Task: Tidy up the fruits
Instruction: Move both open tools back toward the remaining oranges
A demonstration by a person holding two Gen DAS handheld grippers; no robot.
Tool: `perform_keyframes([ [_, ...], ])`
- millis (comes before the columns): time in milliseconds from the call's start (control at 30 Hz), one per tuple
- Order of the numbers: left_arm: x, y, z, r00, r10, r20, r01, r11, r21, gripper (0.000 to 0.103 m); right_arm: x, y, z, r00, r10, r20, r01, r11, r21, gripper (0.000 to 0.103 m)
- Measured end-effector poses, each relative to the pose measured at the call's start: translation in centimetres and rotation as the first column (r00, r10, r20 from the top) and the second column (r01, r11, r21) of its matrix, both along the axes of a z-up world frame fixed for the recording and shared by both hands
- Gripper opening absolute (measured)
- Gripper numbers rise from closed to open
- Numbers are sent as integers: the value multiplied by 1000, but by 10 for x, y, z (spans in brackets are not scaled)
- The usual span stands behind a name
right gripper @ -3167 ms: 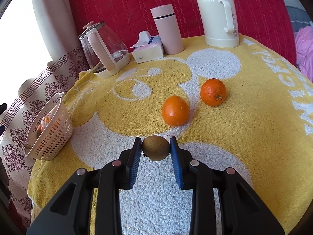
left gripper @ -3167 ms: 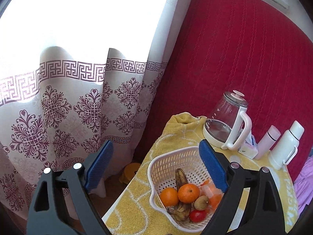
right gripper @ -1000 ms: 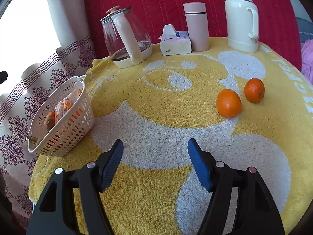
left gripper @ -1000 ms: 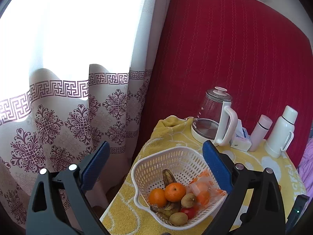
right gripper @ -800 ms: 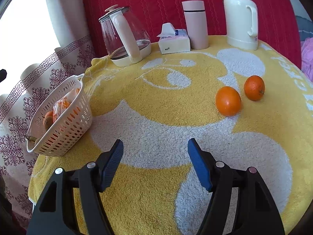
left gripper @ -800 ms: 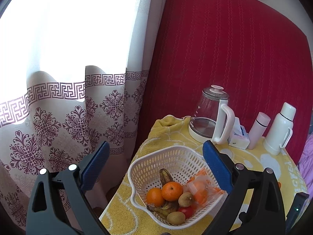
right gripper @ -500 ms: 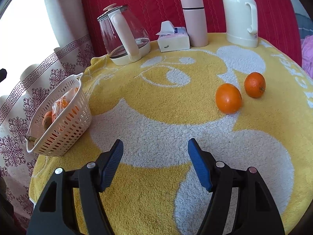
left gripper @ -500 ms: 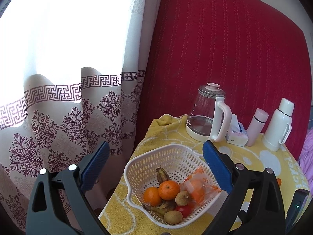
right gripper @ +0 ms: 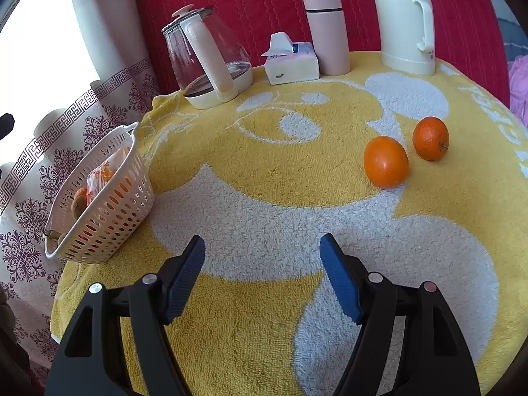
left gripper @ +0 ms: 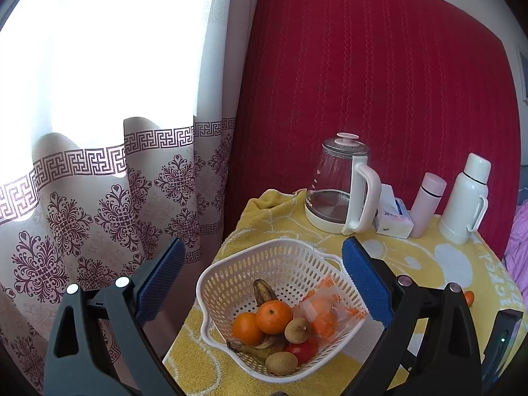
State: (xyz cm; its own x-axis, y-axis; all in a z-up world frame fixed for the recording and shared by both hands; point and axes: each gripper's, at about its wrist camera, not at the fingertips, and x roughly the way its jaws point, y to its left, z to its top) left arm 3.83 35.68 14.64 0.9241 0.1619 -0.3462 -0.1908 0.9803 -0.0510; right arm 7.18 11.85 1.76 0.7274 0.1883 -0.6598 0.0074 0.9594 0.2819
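So both my grippers are empty right now, fingers spread wide on the left gripper [left gripper: 260, 277] and on the right gripper [right gripper: 262, 274]. Two oranges still sit on the yellow towel covering the counter [right gripper: 264, 165], out at about 1 o'clock from my right fingers: the nearer orange [right gripper: 385, 161] and the far orange [right gripper: 430, 138], just beside each other but not quite touching as far as I can tell. I'd go for the nearer one first, coming in from the front so the fingers close across its middle and don't bump its neighbour and send it rolling. The basket [right gripper: 109, 211] is over at 10 o'clock near the counter edge, already piled with fruit, so I'd set the orange down gently. Kettle [right gripper: 208, 59], tissue pack [right gripper: 292, 62], pink flask [right gripper: 326, 33] and white thermos [right gripper: 404, 19] line the back at 12, well clear of my path.
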Motion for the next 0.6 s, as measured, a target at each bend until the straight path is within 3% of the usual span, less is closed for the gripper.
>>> perform_keyframes([
  [400, 6, -21, -9, 999, -44, -29, 45, 998, 37, 98, 0, -4, -1, 1000, -10, -6, 11, 1000, 22, 72],
  [600, 8, -35, -12, 996, -77, -42, 80, 995, 67, 98, -3, -28, 2, 998, -59, -13, 60, 996, 69, 72],
])
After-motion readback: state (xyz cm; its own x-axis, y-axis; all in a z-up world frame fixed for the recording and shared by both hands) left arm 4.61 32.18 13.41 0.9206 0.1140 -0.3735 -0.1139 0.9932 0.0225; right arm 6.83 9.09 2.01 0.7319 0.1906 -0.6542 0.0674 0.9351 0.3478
